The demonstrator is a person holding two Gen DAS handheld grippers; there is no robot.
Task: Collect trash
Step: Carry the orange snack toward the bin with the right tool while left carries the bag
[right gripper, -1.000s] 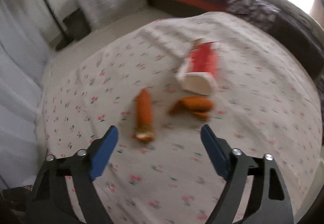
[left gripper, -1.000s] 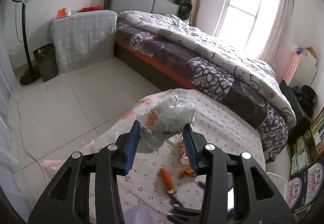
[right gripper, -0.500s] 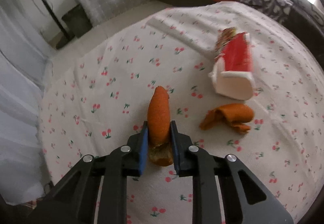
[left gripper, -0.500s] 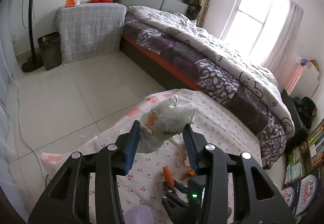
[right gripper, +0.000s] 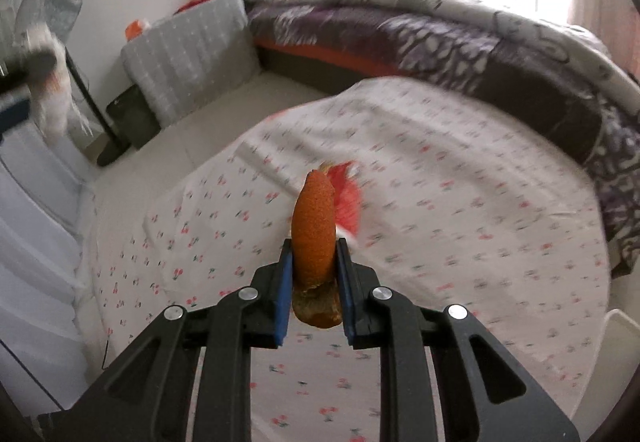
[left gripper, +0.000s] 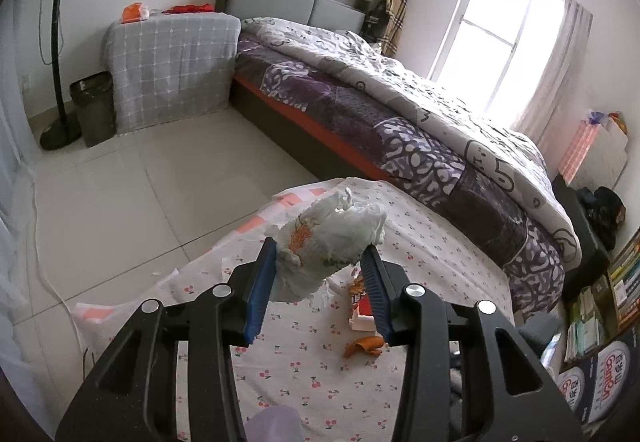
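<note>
Right tool [right gripper: 311, 274] clamped mid-length on orange peel [right gripper: 313, 230]: light, pliable. Left tool [left gripper: 318, 284] clamped on crumpled bag [left gripper: 324, 242]: soft, compressible.

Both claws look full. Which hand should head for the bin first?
Left, probably. The left claw grips the crumpled white plastic bag, and the dark bin beside the fan stand lies in its view. The right claw clamps an orange peel.
</note>
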